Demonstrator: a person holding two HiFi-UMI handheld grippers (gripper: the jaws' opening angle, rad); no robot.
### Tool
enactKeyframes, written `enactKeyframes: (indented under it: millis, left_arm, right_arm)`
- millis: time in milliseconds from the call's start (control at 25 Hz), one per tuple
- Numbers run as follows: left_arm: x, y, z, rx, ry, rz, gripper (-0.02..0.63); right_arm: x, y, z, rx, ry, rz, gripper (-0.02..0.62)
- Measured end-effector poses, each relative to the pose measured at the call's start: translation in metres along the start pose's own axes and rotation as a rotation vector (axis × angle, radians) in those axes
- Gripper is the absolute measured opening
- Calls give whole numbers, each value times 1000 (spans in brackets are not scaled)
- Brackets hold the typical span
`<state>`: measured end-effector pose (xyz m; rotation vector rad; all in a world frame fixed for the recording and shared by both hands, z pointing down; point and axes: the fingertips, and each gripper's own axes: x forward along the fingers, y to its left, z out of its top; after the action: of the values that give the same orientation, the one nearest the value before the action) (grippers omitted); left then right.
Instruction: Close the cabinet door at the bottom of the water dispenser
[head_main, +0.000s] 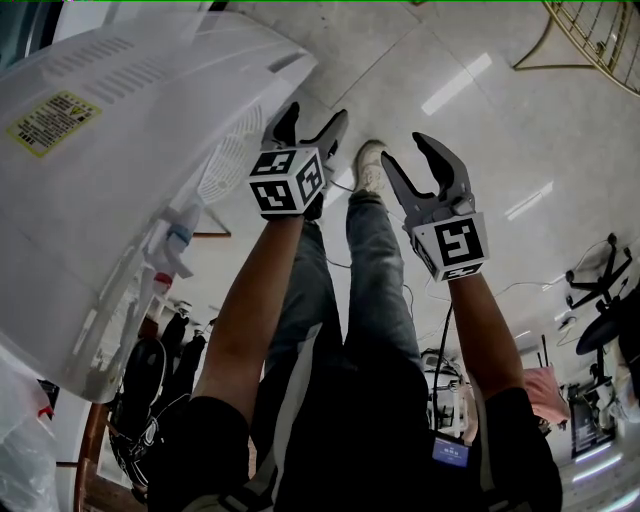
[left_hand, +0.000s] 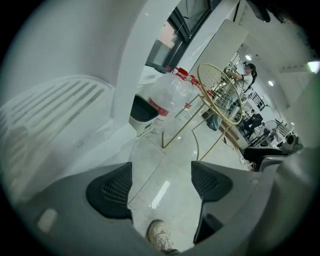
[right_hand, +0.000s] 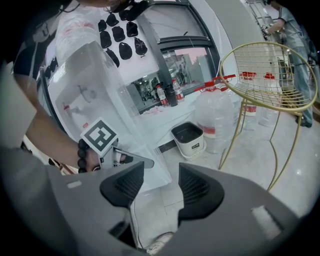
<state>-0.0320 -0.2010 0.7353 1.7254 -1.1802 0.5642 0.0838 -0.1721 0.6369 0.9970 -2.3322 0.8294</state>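
The white water dispenser (head_main: 120, 200) fills the left of the head view, seen from above, with a vented side (head_main: 230, 165). My left gripper (head_main: 312, 118) hangs open just right of it, nothing between its fingers. The left gripper view shows a ribbed white wall (left_hand: 55, 115) of the dispenser close on the left, and only floor between the pads. My right gripper (head_main: 405, 150) is open and empty, farther right, clear of the dispenser. In the right gripper view the dispenser (right_hand: 100, 95) shows its taps, and the left gripper (right_hand: 142, 161) is beside its lower front panel (right_hand: 150, 180). I cannot tell whether they touch.
A gold wire chair (right_hand: 270, 75) stands on the tiled floor to the right. Large water jugs (right_hand: 215, 115) and a small white bin (right_hand: 189, 137) sit by the wall behind the dispenser. The person's shoe (head_main: 370, 165) rests on the floor between the grippers.
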Motion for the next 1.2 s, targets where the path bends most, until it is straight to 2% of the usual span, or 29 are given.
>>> enactKeyframes:
  millis: [240,600,800,1000,1200]
  left_arm:
    - [4,1,1,17,3,26,387]
    - [7,3,10,-13,-28,63,403]
    - [1,-13,16,31,-31,19,403]
    - [-27,-36,31,85,-52,-25,403]
    - [-74,-76,55,200,-105,-102,403]
  right_arm:
    - [-3,-1,2,1,-6,-13,213]
    - [-17,2,1,3,-16,-35,213]
    - [-27,4,5,-3,-30,-61,213]
    - [-45,15,21,-11,-59,-92,213]
    - [-85,32,48,4,-124,-144,213]
